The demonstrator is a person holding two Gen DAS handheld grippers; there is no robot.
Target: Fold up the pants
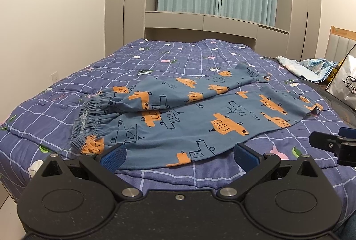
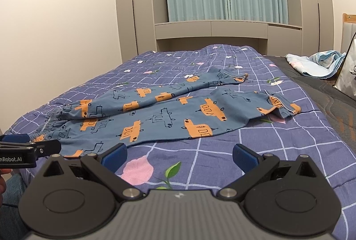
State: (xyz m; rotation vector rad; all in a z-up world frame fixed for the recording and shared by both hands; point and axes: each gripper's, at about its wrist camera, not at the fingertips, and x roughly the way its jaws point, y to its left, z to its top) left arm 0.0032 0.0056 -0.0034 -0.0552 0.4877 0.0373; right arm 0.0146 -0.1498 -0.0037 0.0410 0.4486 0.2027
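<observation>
Both jaws wide apart, holding nothing: left gripper [image 1: 179, 154], right gripper [image 2: 179, 154]. Pants [image 1: 200, 115] lie unfolded on quilt [image 1: 55, 111].

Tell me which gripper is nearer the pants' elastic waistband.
Left. The left gripper hovers open at the pants' near edge, just right of the waistband. The right gripper hovers open over the bedspread, farther toward the leg ends.

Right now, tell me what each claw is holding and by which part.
Nothing is held. The left claw is open above the near edge of the pants; the right claw is open over the bedspread.
</observation>
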